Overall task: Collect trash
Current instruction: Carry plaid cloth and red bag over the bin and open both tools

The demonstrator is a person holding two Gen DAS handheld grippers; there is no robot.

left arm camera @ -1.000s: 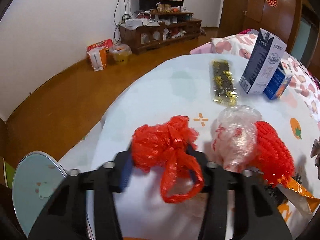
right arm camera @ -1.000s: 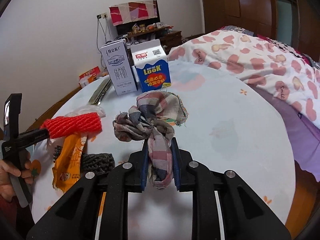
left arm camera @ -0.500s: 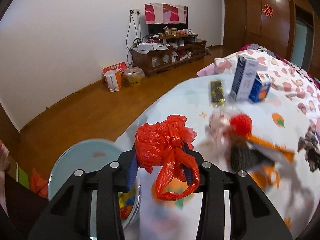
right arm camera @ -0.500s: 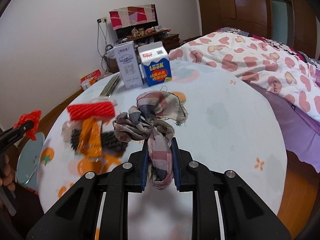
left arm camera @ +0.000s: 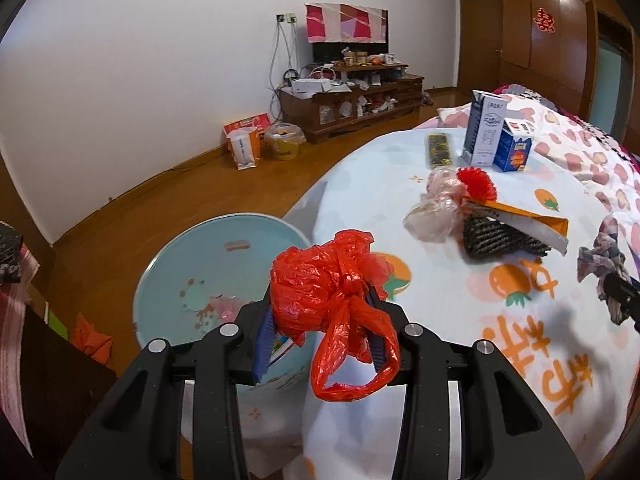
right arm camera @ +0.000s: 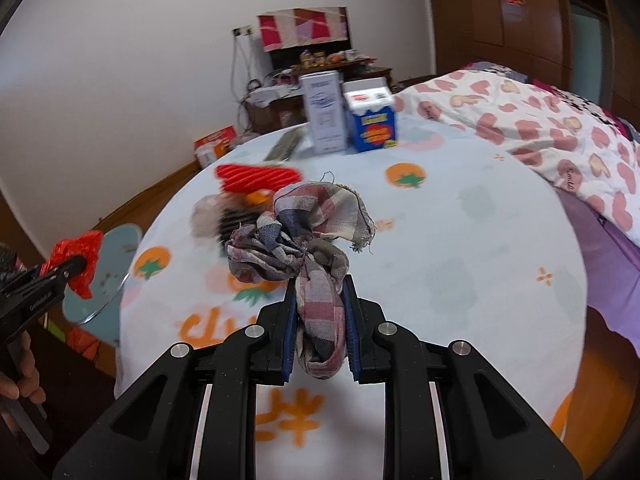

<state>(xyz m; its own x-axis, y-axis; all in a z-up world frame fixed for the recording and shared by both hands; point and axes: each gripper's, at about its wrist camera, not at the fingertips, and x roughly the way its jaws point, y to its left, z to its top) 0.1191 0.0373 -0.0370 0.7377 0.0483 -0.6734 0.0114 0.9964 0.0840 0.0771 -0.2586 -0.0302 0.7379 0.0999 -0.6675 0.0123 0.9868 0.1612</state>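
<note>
Blue "LOOK" carton (left arm camera: 514, 148) beside grey carton (left arm camera: 482, 130)

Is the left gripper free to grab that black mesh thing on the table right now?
Probably not: the left gripper is already shut on a red plastic bag, off the table's edge above the blue basin, away from the black mesh.

You hold a crumpled red bag (left arm camera: 328, 280) in the air, its loop handle hanging down, above the near rim of the light blue bin (left arm camera: 208, 264) that stands on the floor beside the table. You hold a bunched plaid rag (right arm camera: 308, 240) over the tablecloth, one end hanging down. On the table a pile lies together: a clear bag (left arm camera: 436, 216), a red net (left arm camera: 478, 182), an orange wrapper (left arm camera: 520, 220) and a dark net (left arm camera: 500, 238). Farther back stand two cartons (left arm camera: 498, 136), touching, with a flat dark packet (left arm camera: 439, 150) beside them
</note>
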